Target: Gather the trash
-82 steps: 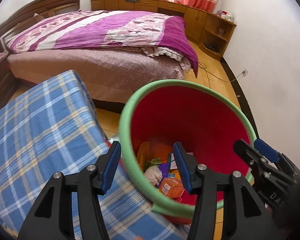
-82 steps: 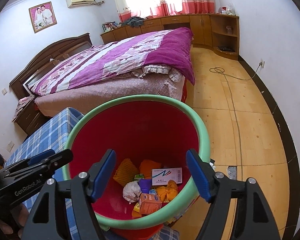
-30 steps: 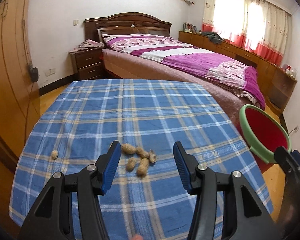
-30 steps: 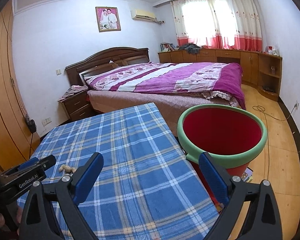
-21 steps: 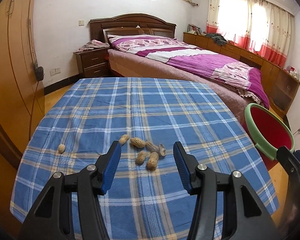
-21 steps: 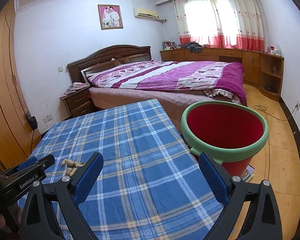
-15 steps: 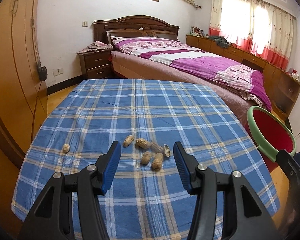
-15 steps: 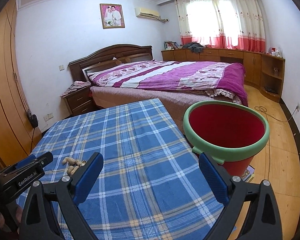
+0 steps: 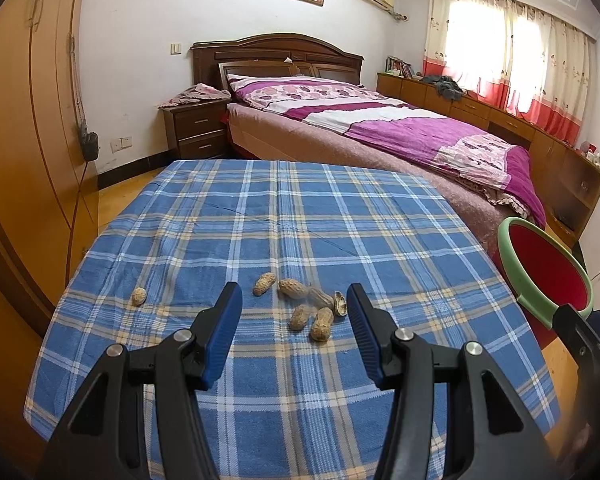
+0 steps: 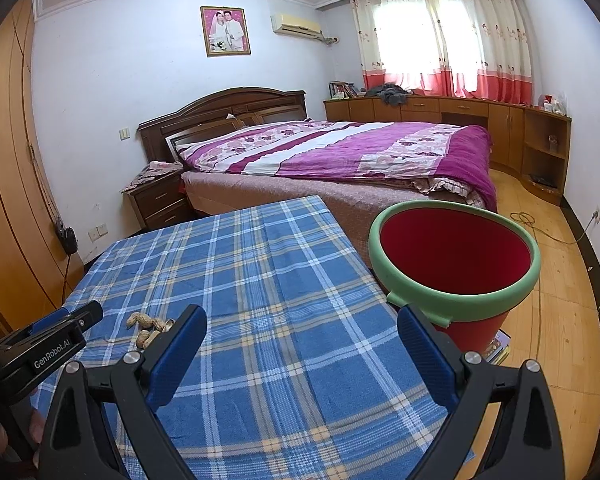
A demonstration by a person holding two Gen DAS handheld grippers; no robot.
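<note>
We hold two claws over a worktop [image 9: 340, 216] covered in a blue plaid cloth. Our left claw [image 9: 294, 314] is spread and pinches nothing; it hangs above the near part of the worktop. Just ahead of its tips, between the two pads in the left view, lies a small cluster of peanut shells [image 9: 300, 304], five or six, close together and some touching. One more stray peanut shell [image 9: 139, 295] sits apart to the left of that claw, near the worktop's left edge. Beyond the shells the cloth runs bare all the way to the far edge, so there is open room ahead of the left claw.

Our right claw [image 10: 302, 332] is also spread wide and holds nothing. It hangs over bare cloth near the worktop's right edge. Just beyond and to the right of it stands a red bin [image 10: 454, 268] with a green rim, on the floor beside the worktop's right edge, its mouth open upward. In the right view the left claw shows at the lower left, with the shells just past it.

Behind the worktop is a bed [image 10: 340, 148] with a purple quilt, a wardrobe [image 9: 24, 120] along the left, and a wooden floor [image 10: 560, 300] to the right.
</note>
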